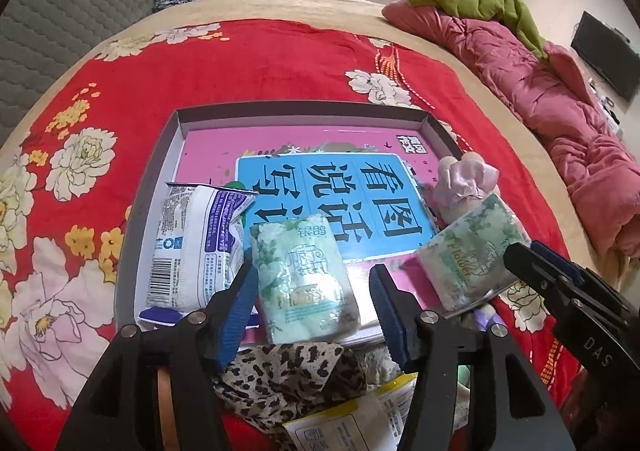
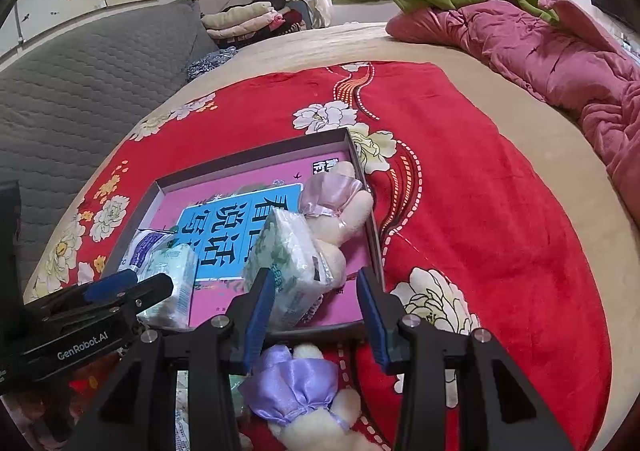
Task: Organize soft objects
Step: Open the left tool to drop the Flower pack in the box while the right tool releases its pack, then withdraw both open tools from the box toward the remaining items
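Two hand-held grippers are hovering over a tray on the bed, each part-open around a soft, light tissue pack near its front edge, neither squeezing; grip the middle.

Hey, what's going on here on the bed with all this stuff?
A person with a gripper in each hand is sorting soft items into a shallow box on the red blanket. The left gripper stands open around a green tissue pack lying in the box. The right gripper is open beside a second tissue pack, which leans on a plush toy.
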The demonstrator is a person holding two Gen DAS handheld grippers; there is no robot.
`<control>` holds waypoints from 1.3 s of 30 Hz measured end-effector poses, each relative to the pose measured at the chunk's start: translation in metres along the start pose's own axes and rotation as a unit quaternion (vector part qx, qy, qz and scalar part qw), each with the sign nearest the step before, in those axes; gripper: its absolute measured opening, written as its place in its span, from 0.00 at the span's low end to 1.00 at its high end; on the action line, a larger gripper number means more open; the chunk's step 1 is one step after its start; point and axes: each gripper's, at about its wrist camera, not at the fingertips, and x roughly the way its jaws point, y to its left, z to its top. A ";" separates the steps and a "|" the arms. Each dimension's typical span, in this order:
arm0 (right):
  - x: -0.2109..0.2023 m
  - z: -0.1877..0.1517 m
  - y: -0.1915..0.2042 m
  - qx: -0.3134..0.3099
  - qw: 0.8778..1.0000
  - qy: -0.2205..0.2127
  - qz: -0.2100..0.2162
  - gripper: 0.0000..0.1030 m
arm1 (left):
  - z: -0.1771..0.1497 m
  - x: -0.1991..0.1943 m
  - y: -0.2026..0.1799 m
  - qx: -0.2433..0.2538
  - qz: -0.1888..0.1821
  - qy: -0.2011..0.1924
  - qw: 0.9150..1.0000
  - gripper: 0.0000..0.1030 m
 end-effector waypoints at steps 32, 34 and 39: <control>-0.028 0.005 0.007 -0.011 0.999 -0.027 0.028 0.54 | -0.015 -0.069 0.027 -0.023 0.054 -0.048 0.997 0.72; -0.031 0.005 0.010 -0.018 0.999 -0.031 0.028 0.55 | -0.017 -0.074 0.027 -0.023 0.059 -0.052 0.997 0.72; -0.040 0.007 0.015 -0.026 0.998 -0.041 0.032 0.58 | -0.023 -0.090 0.026 -0.021 0.071 -0.064 0.995 0.72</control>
